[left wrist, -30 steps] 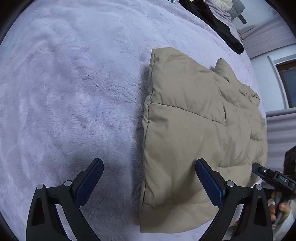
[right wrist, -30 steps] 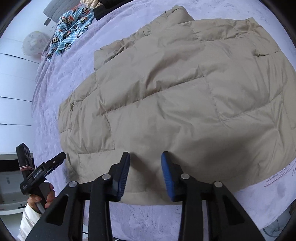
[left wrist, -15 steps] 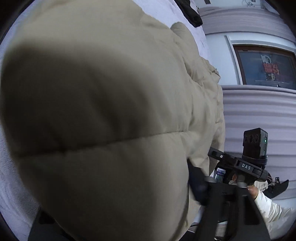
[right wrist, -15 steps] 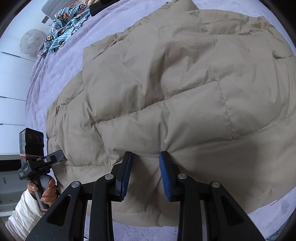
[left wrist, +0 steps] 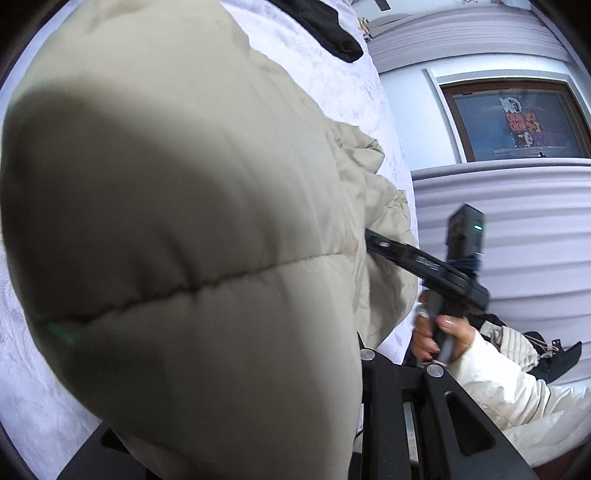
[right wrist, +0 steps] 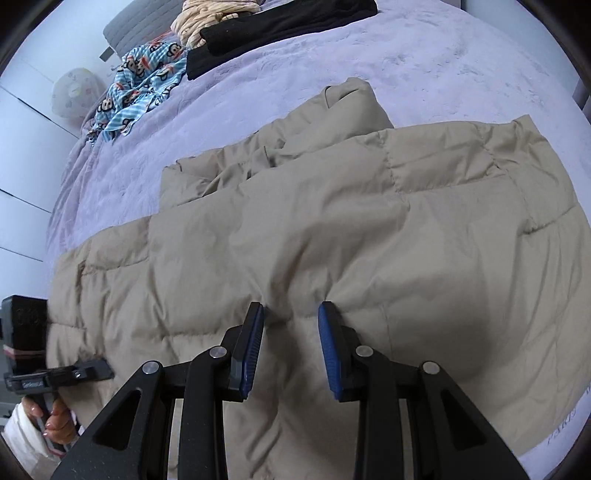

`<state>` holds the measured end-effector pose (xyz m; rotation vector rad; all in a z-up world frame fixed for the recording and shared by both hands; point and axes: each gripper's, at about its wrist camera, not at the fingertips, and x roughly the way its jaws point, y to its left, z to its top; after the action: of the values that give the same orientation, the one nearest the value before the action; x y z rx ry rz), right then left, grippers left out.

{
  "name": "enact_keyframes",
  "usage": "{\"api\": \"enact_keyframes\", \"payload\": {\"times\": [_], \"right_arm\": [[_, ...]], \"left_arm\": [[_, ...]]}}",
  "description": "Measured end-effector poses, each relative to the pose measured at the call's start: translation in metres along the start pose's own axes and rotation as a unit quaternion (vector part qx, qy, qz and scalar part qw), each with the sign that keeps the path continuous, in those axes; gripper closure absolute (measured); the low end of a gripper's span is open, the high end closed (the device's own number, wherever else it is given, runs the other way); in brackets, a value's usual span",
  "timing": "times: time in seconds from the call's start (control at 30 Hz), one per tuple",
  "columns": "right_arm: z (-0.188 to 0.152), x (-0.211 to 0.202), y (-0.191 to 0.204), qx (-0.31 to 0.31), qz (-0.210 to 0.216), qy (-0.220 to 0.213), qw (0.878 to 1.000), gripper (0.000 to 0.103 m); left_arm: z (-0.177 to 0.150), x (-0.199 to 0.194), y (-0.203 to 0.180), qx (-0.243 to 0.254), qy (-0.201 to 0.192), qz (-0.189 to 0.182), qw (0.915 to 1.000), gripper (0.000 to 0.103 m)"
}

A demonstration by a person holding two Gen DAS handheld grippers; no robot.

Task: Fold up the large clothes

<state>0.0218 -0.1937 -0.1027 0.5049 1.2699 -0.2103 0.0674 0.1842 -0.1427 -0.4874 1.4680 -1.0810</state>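
1. Both hand-held grippers are on the near hem of the beige puffer jacket (right wrist: 332,236). Our right hand-held gripper (right wrist: 291,314) has its blue pads (right wrist: 255,332) narrowed around a pinch of the quilted fabric, so we read it as holding the jacket.
2. Our left hand-held gripper (right wrist: 92,371) shows at the lower left of the right wrist view, its tip against the jacket's edge. In its own view the padded cloth fills nearly the whole picture and hides the fingers, so we cannot tell how wide they stand, though the fabric bunched right at the lens suggests a grip.
3. The jacket lies on the lilac bed (right wrist: 424,55), spread broad and fairly flat. At its far side a sleeve or collar section already lies turned in over the body; we cannot tell which.
4. We judge the task partly done: the jacket looks narrowed already, and the near hem seems raised off the bed, ready to go over.
5. What is left, in our judgement, is to carry the hem toward the far edge, lay it down evenly and press out the trapped air.
6. A monkey-print cloth (right wrist: 144,77) and black clothes (right wrist: 280,22) lie well apart near the head of the bed.
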Motion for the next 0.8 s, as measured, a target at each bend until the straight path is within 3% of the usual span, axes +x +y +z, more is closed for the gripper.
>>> {"api": "enact_keyframes", "payload": {"times": [0.17, 0.33, 0.47, 0.6, 0.73, 0.8], "right_arm": [[0.012, 0.033, -0.011, -0.006, 0.013, 0.016, 1.000, 0.071], [0.017, 0.049, -0.016, -0.011, 0.027, 0.030, 0.999, 0.071], [0.021, 0.055, -0.019, -0.022, 0.041, 0.048, 0.998, 0.071], [0.021, 0.027, -0.045, 0.007, 0.096, 0.062, 0.993, 0.071], [0.006, -0.023, -0.094, 0.048, 0.127, 0.028, 0.990, 0.065], [-0.009, -0.046, -0.126, 0.081, 0.134, 0.012, 0.988, 0.064]], "left_arm": [[-0.009, -0.002, -0.062, 0.013, -0.022, 0.026, 0.9993, 0.074], [-0.010, 0.019, -0.122, 0.029, -0.020, 0.072, 0.9968, 0.074], [-0.007, 0.039, -0.165, 0.033, -0.001, 0.121, 0.9921, 0.074], [0.000, 0.064, -0.209, 0.071, 0.036, 0.140, 0.9870, 0.070], [0.006, 0.097, -0.239, 0.088, 0.067, 0.095, 0.9894, 0.030], [0.010, 0.118, -0.250, 0.098, 0.080, 0.068, 0.9896, 0.025]]}}
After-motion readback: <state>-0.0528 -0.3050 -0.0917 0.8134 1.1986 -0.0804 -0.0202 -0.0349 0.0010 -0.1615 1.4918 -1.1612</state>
